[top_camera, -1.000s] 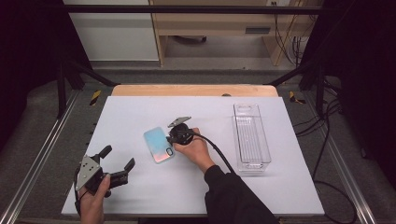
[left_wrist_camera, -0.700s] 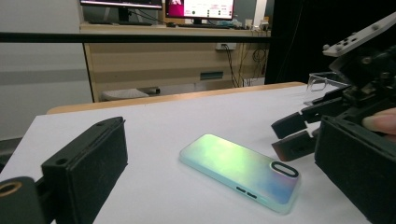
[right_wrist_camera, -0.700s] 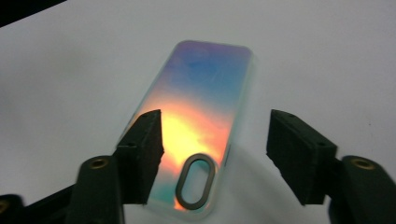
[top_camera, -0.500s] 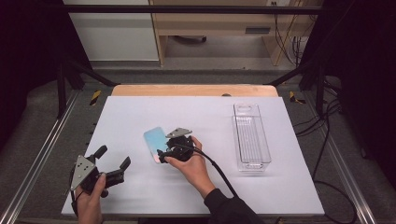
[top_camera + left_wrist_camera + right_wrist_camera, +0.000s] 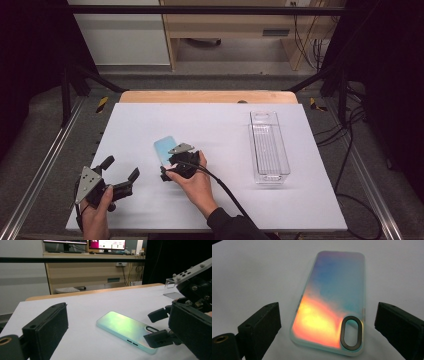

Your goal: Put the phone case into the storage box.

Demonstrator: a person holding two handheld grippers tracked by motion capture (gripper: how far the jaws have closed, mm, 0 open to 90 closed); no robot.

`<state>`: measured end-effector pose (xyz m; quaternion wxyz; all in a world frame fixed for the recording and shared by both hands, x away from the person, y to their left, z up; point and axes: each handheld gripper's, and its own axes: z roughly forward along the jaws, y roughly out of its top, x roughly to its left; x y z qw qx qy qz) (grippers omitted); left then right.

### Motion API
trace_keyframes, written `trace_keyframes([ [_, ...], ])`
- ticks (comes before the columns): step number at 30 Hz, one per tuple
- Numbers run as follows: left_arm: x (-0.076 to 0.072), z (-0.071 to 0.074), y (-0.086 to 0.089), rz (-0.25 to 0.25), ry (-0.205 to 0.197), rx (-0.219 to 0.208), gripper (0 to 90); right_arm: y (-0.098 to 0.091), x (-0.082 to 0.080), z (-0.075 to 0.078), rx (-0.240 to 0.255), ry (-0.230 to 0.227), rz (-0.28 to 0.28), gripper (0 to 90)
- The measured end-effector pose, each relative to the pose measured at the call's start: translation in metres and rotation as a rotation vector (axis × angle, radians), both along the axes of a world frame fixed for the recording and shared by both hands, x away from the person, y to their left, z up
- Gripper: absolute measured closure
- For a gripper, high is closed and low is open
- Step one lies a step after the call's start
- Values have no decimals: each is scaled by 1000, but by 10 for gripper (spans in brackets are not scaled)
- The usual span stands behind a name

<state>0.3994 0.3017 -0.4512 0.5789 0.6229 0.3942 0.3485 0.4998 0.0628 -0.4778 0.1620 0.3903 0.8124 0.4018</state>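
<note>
At the near edge of the white table (image 5: 300, 200), well to the near left of the phone case (image 5: 164, 149), the left gripper (image 5: 121, 174) hangs in the person's left hand (image 5: 96, 212) with its jaws spread wide and nothing between them; in the left gripper view the case lies flat on the table ahead of those jaws, untouched by them. Right at the case's near end, the right gripper (image 5: 167, 175) sits in the right hand (image 5: 196, 185). Its jaws have just been opening and now stand wide apart, released. In the right gripper view they flank the case's near end, where the oval camera cutout (image 5: 351, 332) sits, and clear table shows between each pad and the case's edges. The case lies flat, a little left of the table's middle. Well to the right of the case, a clear tray (image 5: 269, 145) rests lengthwise on the table.
</note>
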Motion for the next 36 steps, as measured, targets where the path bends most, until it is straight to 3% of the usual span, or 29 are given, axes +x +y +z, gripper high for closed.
trace_keyframes([
  [16,0,0,0,-1,-2,-3,21,10,1,-10,-56,29,-27,79],
  [23,0,0,-1,-2,-2,-2,21,13,1,-13,-83,21,-43,102],
  [36,0,1,-1,-4,-2,1,21,13,1,-13,-90,19,-51,110],
])
